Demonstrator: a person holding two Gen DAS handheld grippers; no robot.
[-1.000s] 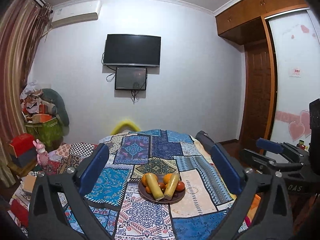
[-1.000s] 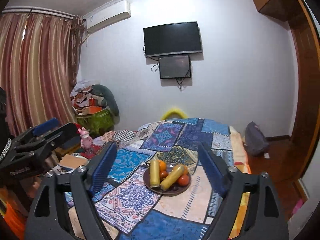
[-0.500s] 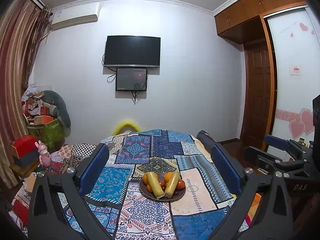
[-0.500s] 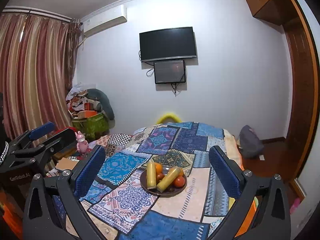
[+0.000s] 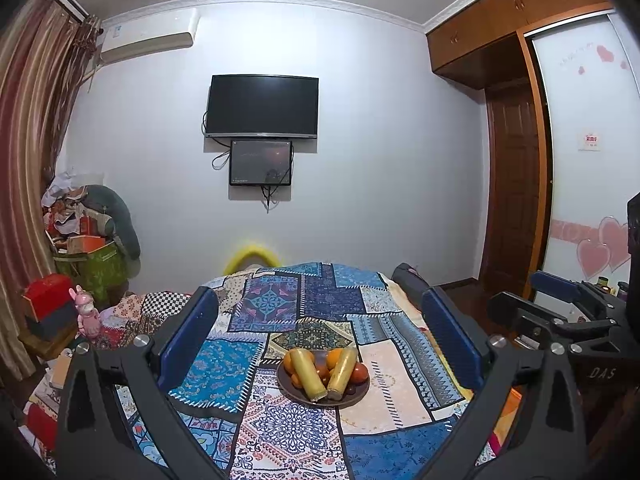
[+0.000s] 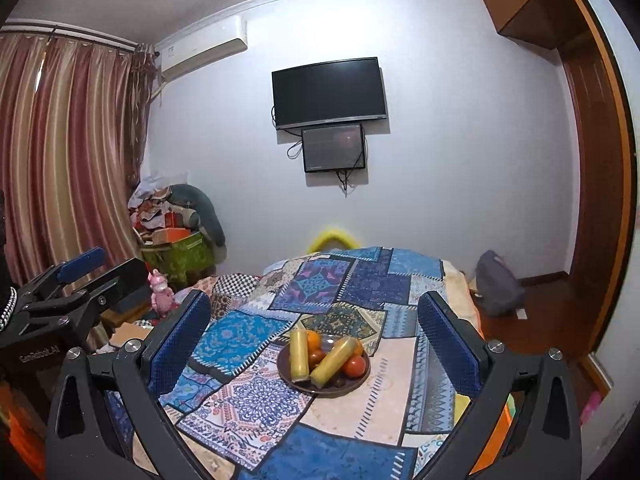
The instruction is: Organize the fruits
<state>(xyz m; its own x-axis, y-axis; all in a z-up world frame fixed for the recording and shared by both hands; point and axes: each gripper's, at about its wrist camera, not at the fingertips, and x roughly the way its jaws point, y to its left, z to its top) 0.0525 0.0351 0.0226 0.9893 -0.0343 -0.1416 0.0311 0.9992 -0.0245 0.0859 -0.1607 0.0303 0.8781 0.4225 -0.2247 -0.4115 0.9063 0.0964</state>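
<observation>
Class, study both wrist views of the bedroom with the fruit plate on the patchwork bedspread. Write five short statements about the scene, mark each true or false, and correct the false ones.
1. The round dark brown plate rests on the blue patchwork bedspread. True.
2. The left gripper is shut on a fruit. False: its jaws stand wide apart, holding nothing.
3. Two long yellow cylinder-shaped fruits lie across the plate, over round orange and red fruits. True.
4. The right gripper touches the plate. False: it is open and apart from the plate.
5. The black wall-mounted television hangs below the smaller dark screen. False: it hangs above it.
</observation>
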